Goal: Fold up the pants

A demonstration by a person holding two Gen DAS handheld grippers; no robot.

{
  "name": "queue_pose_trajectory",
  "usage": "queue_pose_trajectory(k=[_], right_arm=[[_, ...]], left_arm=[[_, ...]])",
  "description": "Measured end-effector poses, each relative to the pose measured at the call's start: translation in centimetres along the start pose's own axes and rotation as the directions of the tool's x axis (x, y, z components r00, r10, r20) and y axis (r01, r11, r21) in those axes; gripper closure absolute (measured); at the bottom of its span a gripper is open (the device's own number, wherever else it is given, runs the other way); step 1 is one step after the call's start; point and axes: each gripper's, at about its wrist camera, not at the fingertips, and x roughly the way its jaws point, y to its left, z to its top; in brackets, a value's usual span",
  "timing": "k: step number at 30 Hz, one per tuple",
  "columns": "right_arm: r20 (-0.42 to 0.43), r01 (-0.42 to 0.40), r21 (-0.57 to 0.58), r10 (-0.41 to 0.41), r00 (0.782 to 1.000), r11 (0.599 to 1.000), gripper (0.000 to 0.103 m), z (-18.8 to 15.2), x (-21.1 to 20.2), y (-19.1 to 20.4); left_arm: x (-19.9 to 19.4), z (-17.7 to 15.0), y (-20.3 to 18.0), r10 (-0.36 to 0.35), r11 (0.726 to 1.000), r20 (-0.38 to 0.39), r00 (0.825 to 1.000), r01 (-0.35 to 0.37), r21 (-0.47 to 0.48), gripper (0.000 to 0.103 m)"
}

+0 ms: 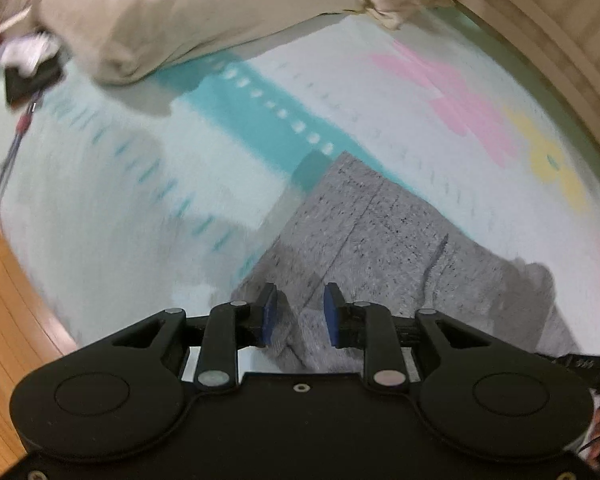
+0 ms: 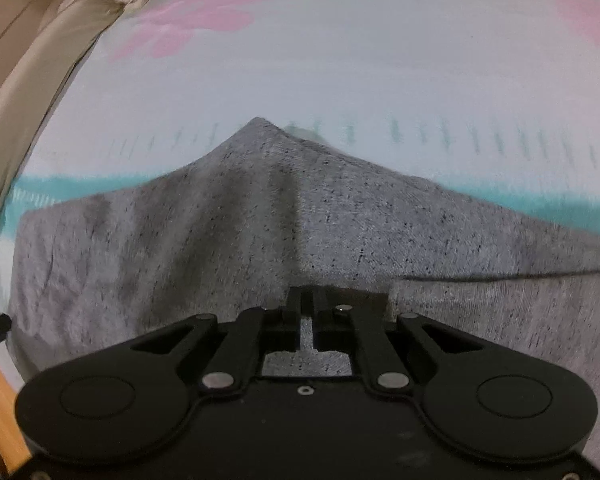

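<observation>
The grey speckled pants (image 1: pixel 384 232) lie on a pale bed sheet (image 1: pixel 120 200). In the left wrist view my left gripper (image 1: pixel 300 314) hovers over the near edge of the pants, its blue-padded fingers apart with grey cloth showing between them, not pinched. In the right wrist view the pants (image 2: pixel 220 240) fill the lower half and rise to a peak in the middle. My right gripper (image 2: pixel 307 300) has its fingers closed together on the pants' cloth, which drapes away from it on both sides.
A beige pillow (image 1: pixel 188 12) lies at the head of the bed, with a wooden headboard (image 1: pixel 560 40) behind. A black device with cables (image 1: pixel 28 76) sits at the left. A wooden edge (image 1: pixel 4 300) runs along the bed's left side. The sheet has teal, pink and yellow patterns.
</observation>
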Motion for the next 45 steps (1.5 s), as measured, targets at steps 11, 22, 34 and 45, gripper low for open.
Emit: queue_pose_trajectory(k=[11,22,34,45], right_arm=[[-0.001,-0.002,0.009,0.002,1.0,1.0,0.096,0.3,0.3,-0.1],[-0.004,-0.019,0.01,0.019,1.0,1.0,0.095,-0.5,0.1,0.4],[-0.12,-0.149,-0.01,0.147,0.982,0.989,0.095,-7.1,-1.9,1.1],[-0.088,-0.251,-0.049,0.246,0.965,0.967,0.092,-12.1,-6.5,-0.2]], left_arm=[[2.2,-2.4,3.5,-0.086,0.952,-0.098,0.991,0.052,-0.302,0.044],[3.7,-0.1,0.9,-0.091,0.97,0.017,0.996,0.092,-0.223,0.04],[-0.1,-0.2,-0.8,-0.213,0.944,0.144,0.966,0.241,-0.227,0.075],[-7.5,-3.0,-12.5,-0.451,0.892,0.203,0.869,0.436,0.117,0.076]])
